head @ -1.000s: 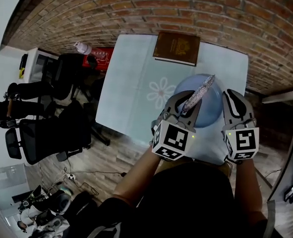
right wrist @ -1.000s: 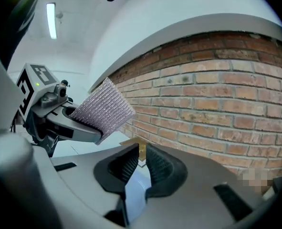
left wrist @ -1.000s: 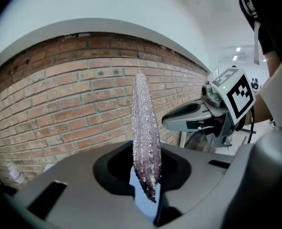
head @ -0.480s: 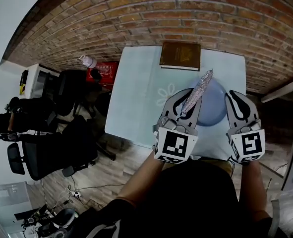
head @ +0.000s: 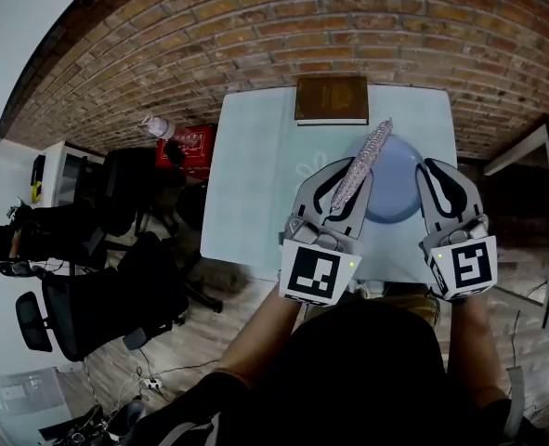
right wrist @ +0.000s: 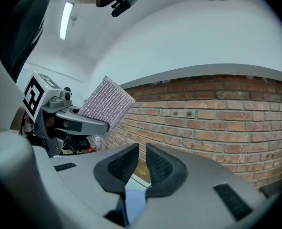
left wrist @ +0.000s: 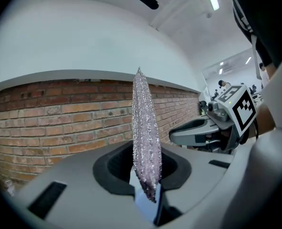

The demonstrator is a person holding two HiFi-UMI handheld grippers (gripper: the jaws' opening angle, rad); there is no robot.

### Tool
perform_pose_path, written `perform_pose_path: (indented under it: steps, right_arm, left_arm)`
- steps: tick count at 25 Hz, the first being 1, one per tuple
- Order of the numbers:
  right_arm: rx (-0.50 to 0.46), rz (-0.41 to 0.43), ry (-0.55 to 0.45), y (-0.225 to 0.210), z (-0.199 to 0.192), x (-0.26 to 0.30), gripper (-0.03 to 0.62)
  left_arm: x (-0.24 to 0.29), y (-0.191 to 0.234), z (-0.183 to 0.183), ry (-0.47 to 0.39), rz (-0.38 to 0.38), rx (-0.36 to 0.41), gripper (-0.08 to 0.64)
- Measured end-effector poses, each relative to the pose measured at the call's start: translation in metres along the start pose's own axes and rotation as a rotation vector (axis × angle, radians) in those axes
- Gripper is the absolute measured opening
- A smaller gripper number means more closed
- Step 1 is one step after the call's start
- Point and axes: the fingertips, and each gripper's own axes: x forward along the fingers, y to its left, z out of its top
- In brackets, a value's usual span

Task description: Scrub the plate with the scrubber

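fingers (head: pixel 313 193) of the left gripper (head: pixel 341 182) pinched the glittery scrubber (head: pixel 359 161), raised upright over the blue plate (head: pixel 399 193) on the table (head: pixel 255 175); plate's near edge hidden behind both grippers. right gripper's (right wrist: pixel 141 152) jaws stood almost together, empty.

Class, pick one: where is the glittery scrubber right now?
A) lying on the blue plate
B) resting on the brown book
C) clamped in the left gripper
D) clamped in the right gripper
C: the left gripper is shut on the scrubber; the right gripper holds nothing.

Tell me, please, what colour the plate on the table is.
The plate is plain pale blue, and it shows best in the head view.
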Motion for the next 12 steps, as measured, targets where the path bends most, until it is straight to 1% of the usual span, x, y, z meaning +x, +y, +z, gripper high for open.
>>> perform_pose_path:
  steps: [5,7,8,9,11,12]
  right_arm:
    - [-0.021,0.006,-0.02,0.006,0.011,-0.002,0.066]
    - [-0.028,0.029,-0.033,0.011,0.014,-0.001,0.066]
    - [-0.031,0.036,-0.047,0.013,0.017,-0.001,0.049]
    - [-0.022,0.032,-0.069,0.014,0.022,-0.001,0.035]
    - [0.013,0.009,-0.112,0.014,0.031,-0.003,0.035]
    - [0.02,0.006,-0.118,0.014,0.031,-0.004,0.035]
  left_arm:
    - [-0.004,-0.002,0.007,-0.024,0.011,-0.033,0.078]
    - [-0.005,-0.001,0.008,-0.03,0.016,-0.041,0.078]
    - [-0.005,-0.001,0.007,-0.028,0.016,-0.04,0.078]
    - [-0.005,-0.002,0.006,-0.024,0.015,-0.036,0.078]
    - [-0.004,-0.004,0.005,-0.023,0.009,-0.026,0.078]
    - [-0.005,-0.004,0.005,-0.027,0.006,-0.024,0.078]
